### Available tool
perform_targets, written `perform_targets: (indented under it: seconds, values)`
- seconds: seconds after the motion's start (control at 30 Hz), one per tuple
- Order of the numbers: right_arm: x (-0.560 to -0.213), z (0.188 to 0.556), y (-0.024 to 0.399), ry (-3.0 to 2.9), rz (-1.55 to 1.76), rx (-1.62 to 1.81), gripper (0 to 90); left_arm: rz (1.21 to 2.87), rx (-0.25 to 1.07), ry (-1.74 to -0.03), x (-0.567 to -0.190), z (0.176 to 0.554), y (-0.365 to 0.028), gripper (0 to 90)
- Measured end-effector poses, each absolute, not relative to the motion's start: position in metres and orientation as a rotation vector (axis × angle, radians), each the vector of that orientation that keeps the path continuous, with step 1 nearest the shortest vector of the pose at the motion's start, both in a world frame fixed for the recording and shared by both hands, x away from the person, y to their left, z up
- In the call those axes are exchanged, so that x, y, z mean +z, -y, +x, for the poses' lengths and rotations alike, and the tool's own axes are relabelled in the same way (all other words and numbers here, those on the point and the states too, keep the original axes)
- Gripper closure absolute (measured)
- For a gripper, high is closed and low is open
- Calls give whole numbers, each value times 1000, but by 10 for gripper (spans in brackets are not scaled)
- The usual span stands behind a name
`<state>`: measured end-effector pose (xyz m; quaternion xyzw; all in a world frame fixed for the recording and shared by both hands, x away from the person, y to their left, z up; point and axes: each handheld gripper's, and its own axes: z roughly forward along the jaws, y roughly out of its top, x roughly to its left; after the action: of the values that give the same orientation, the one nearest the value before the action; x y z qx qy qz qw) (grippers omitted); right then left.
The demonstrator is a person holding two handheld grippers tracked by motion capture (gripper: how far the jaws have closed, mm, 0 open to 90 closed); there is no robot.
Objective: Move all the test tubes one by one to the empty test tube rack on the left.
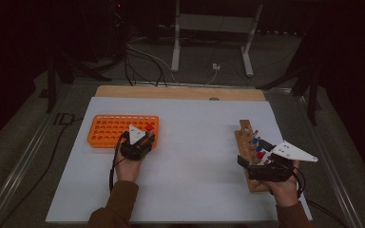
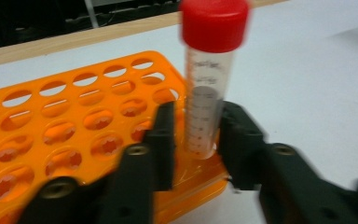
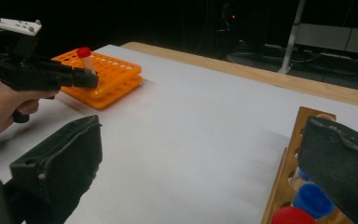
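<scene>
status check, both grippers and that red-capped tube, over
Left gripper jaws straddle red-capped tube, upright in orange rack. Right gripper open, empty, beside wooden rack. Nothing in the way.

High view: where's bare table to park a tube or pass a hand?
Free: the wide white table between the orange rack and the wooden rack, plus the near edge between the forearms. Crowded: around the left gripper and right gripper.

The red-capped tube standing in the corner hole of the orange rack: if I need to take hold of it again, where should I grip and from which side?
Grip the clear barrel of the red-capped tube just below the cap, above the orange rack. It stands upright, so come in level from the rack's near edge, as the left gripper sits now, one jaw on either side. Then lift straight up; tilting would likely bind it in the hole.
</scene>
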<state>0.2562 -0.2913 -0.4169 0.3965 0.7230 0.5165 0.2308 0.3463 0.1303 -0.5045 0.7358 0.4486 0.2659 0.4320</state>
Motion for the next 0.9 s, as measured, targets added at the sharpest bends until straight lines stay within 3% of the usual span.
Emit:
perform_targets:
  seconds: [0.17, 0.4, 0.5, 0.53, 0.57, 0.73, 0.9]
  values:
    - [-416, 257, 296, -1981, 1100, 1408, 3, 1757, 630, -1145, -498, 342, -138, 501]
    - [-419, 257, 304, -1995, 1120, 1363, 13, 1682, 532, -1166, -487, 334, -149, 371]
    - [-424, 256, 311, -2004, 1139, 1333, 22, 1673, 523, -1184, -483, 329, -150, 221]
    - [-424, 256, 311, -2004, 1139, 1333, 22, 1671, 526, -1184, -481, 328, -151, 221]
    - [-426, 255, 314, -2003, 1150, 1323, 44, 1666, 527, -1185, -480, 326, -151, 159]
    - [-432, 254, 320, -2000, 1176, 1290, 100, 1640, 535, -1179, -473, 317, -153, 18]
    - [-440, 252, 322, -1987, 1197, 1215, 240, 1593, 542, -1156, -467, 308, -156, 7]
